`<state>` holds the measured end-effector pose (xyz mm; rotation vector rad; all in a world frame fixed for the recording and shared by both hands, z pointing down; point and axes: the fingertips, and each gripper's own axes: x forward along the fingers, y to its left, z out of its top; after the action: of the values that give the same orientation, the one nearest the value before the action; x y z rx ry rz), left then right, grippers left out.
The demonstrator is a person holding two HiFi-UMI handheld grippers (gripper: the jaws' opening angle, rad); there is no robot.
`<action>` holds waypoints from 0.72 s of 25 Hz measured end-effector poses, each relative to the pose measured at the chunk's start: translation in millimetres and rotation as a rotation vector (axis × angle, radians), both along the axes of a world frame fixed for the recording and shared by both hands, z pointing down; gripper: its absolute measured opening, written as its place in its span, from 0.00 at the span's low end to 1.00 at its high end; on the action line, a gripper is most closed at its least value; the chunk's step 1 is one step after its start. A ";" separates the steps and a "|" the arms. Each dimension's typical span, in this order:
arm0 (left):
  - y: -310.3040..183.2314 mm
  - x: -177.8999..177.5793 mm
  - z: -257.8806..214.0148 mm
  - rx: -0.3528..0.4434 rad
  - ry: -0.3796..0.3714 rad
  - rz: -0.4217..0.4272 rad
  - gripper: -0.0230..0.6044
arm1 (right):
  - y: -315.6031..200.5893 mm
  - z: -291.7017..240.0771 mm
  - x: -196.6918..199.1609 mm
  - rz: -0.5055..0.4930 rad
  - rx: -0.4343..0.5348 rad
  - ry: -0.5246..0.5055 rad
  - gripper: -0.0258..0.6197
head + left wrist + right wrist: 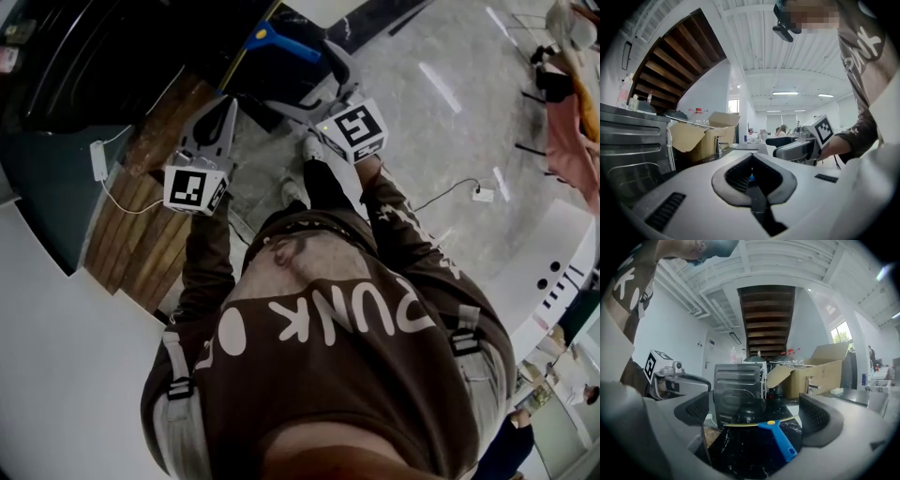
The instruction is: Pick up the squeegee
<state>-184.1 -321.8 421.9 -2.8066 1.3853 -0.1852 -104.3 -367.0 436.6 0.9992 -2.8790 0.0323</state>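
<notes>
The squeegee has a blue handle and a thin yellowish blade and lies flat on a black marble counter. In the head view its blue handle shows at the counter's edge. My right gripper is open, its two pads framing the squeegee from a short way off, not touching it. In the head view the right gripper reaches toward the handle. My left gripper is shut with nothing in it and hangs to the left, away from the squeegee.
A silver appliance and a round black object stand behind the squeegee. An open cardboard box sits at the right. Below me are wooden boards, a white adapter with cable and grey floor.
</notes>
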 end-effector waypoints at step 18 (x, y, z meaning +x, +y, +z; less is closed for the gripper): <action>-63.6 10.6 33.5 -0.068 0.003 -0.023 0.04 | -108.4 106.2 -12.7 0.071 -0.155 0.185 0.89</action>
<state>-173.5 -385.5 455.4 -2.8477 1.4395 -0.2326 -116.9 -475.4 542.8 1.0166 -2.6287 0.1569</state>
